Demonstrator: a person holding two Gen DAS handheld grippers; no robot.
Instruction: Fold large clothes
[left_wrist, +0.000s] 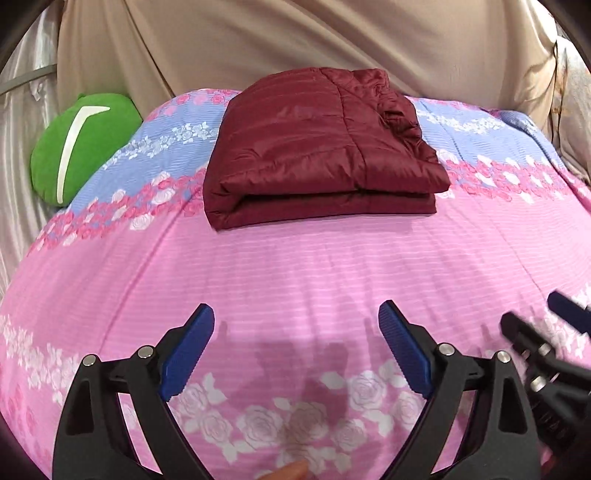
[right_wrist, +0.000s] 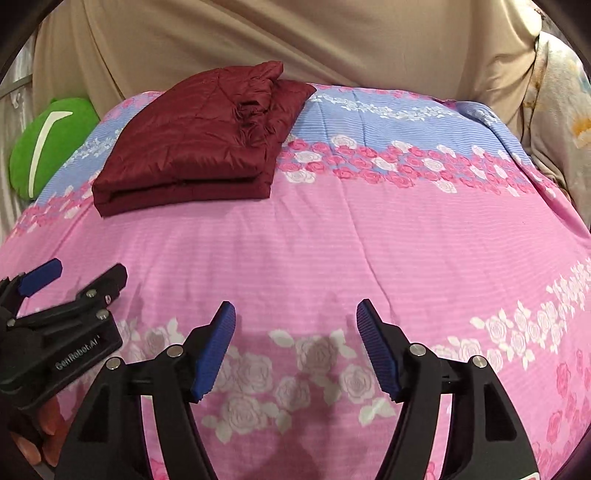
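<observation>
i have the left gripper (left_wrist: 296, 314) released: its blue pads (left_wrist: 188, 354) stand well apart with nothing between them, above the pink floral band of the bedcover (left_wrist: 295, 266) near the bed's near edge. the right gripper (right_wrist: 295, 314) is likewise released, pads (right_wrist: 376, 347) spread wide and holding nothing, over the same near part of the bed. each gripper shows in the other's view: the right gripper (left_wrist: 554, 332) enters the left wrist view at the lower right edge, blurred, and the left gripper (right_wrist: 74, 280) enters the right wrist view at the lower left, with fingertips of my left hand (right_wrist: 40, 432) visible under its body.

the task item, a maroon quilted jacket (left_wrist: 317, 147), lies folded into a compact rectangle on the bedcover toward the far edge of the bed, well apart from both grippers. its folded layers face the near edge; a crumpled ruched section sits on its far right part. in the right wrist view the jacket (right_wrist: 192, 140) lies toward the far left corner.

a green cushion (left_wrist: 81, 147) with a white stripe rests off the far left corner of the bed. beige drapery (left_wrist: 295, 44) hangs behind the far edge.
</observation>
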